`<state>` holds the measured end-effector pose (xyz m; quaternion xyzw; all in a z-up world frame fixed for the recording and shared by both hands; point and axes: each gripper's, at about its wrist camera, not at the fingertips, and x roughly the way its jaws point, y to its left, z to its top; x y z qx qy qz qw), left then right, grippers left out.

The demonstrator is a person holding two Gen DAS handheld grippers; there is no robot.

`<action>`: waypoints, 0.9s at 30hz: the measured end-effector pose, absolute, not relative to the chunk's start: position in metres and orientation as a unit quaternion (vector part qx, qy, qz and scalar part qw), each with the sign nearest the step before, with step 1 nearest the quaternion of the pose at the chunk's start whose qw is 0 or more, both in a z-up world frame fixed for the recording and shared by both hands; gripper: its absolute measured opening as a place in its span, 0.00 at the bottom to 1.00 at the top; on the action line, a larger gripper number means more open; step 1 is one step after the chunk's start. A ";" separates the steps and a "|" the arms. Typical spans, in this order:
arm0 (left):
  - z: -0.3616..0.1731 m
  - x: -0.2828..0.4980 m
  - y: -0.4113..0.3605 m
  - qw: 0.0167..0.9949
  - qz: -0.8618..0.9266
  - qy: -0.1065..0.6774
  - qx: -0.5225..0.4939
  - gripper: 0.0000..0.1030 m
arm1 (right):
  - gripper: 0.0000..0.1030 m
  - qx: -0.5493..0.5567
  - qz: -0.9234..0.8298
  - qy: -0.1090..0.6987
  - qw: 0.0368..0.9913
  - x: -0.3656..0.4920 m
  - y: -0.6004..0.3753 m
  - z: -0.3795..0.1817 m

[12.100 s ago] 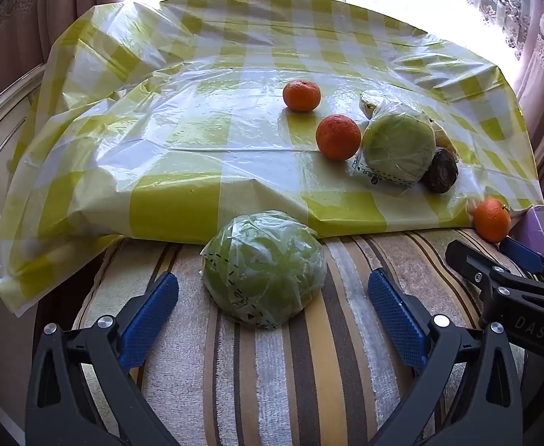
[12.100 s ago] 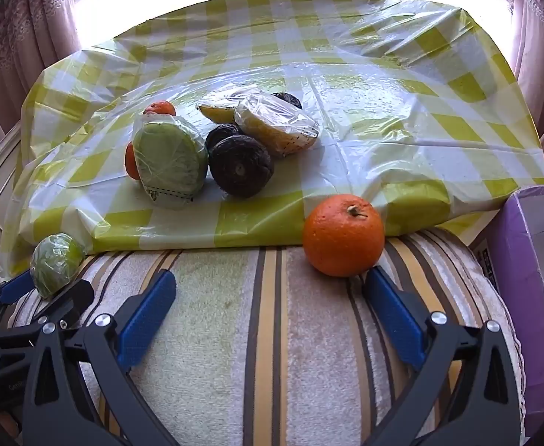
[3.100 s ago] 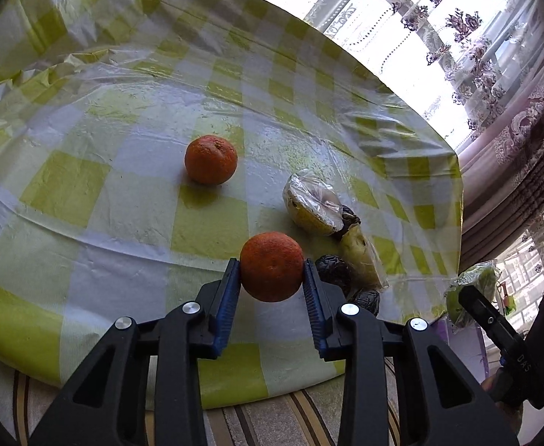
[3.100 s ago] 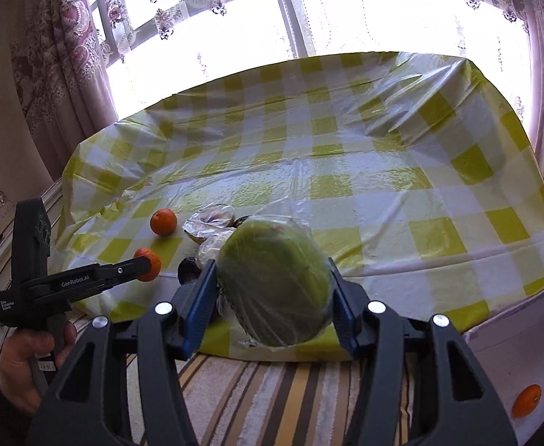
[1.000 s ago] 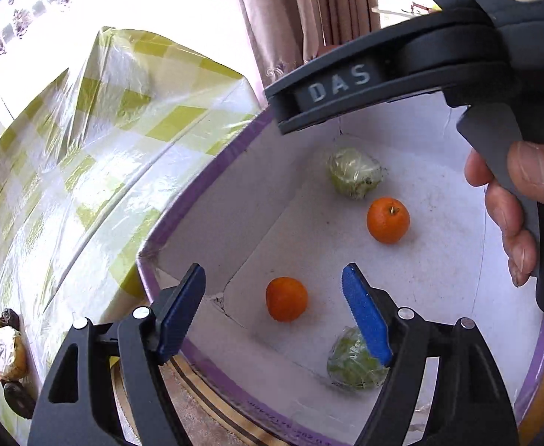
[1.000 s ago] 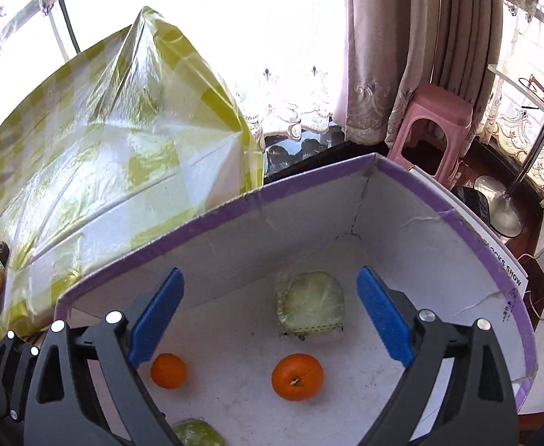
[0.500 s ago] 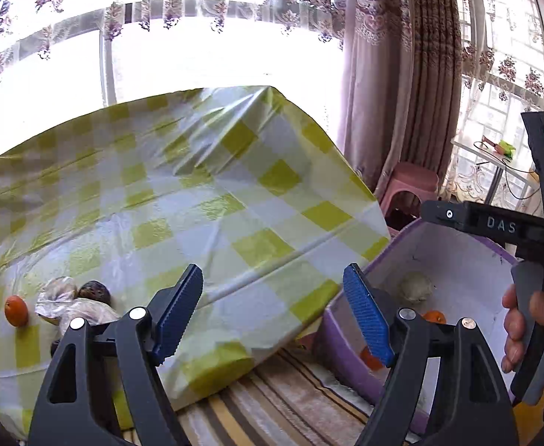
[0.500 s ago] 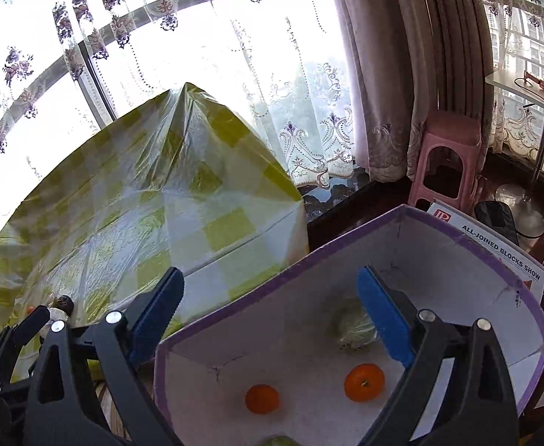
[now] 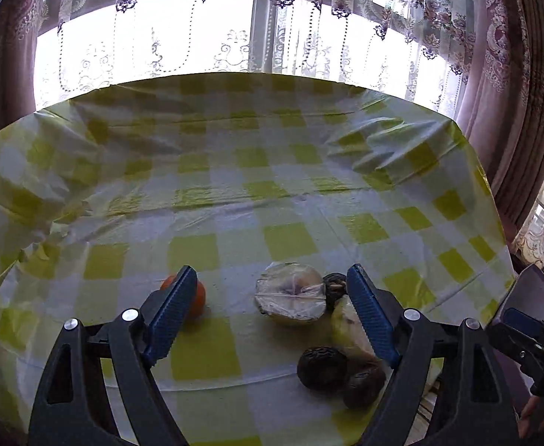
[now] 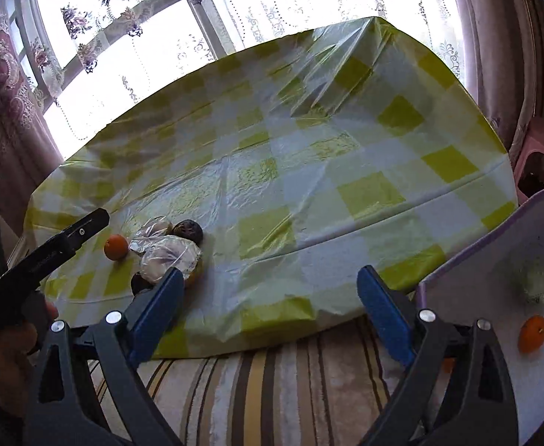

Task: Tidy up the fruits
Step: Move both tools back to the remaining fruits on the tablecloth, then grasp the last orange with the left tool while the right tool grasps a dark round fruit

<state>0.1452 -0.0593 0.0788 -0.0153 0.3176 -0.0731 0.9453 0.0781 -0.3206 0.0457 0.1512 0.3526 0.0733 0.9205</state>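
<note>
Both tools, left (image 9: 272,316) and right (image 10: 272,312), stood spread and empty; orange (image 9: 198,299) at ten o'clock of left tool.

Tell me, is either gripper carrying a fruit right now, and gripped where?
No. The left gripper and the right gripper are both open with nothing between their fingers. The orange and wrapped fruit lie loose on the tablecloth.

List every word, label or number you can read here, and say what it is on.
No text here can be read.
Left gripper: pale lettering along its arm, too blurred to read.
Right gripper: faint marks on its body, too small to read.
</note>
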 end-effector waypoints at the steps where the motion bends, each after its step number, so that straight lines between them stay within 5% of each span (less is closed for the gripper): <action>1: 0.073 0.152 -0.047 0.942 -0.063 0.328 -0.024 0.73 | 0.92 0.142 0.078 0.357 0.920 0.079 -0.308 0.043; 7: 0.038 0.170 0.003 0.920 -0.022 0.378 -0.100 0.59 | 0.93 0.092 0.115 0.352 0.924 0.078 -0.260 0.047; 15: 0.023 0.180 0.006 0.910 -0.015 0.400 -0.104 0.57 | 0.92 0.005 0.149 0.379 0.913 0.091 -0.199 0.033; 21: 0.017 0.188 0.003 0.910 -0.010 0.404 -0.093 0.54 | 0.66 0.013 0.150 0.417 0.896 0.112 -0.199 0.011; 27: 0.016 0.185 -0.006 0.914 -0.016 0.398 -0.072 0.39 | 0.55 0.007 0.160 0.413 0.897 0.109 -0.196 0.010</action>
